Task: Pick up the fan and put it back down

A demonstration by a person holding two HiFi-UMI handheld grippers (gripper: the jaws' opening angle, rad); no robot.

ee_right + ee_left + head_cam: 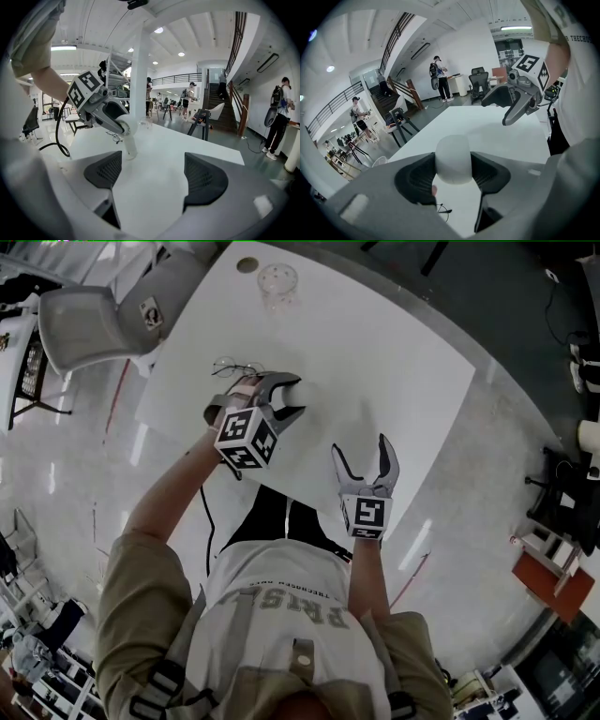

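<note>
The fan (453,159) is small and white, with a rounded head and a slim handle. My left gripper (453,172) is shut on the head, its dark pads pressing both sides. In the right gripper view the fan (126,129) hangs from those jaws with its handle slanting down to the white table (159,150); I cannot tell if the tip touches. From the head view, the left gripper (281,395) is over the table's near-left part. My right gripper (362,463) stands open to its right, nothing between its fingers, pointing at the fan from a short distance.
A pair of glasses (234,366) lies just beyond the left gripper. A clear glass (278,282) stands at the table's far end. A grey chair (89,320) stands off the far-left corner. People stand in the hall behind.
</note>
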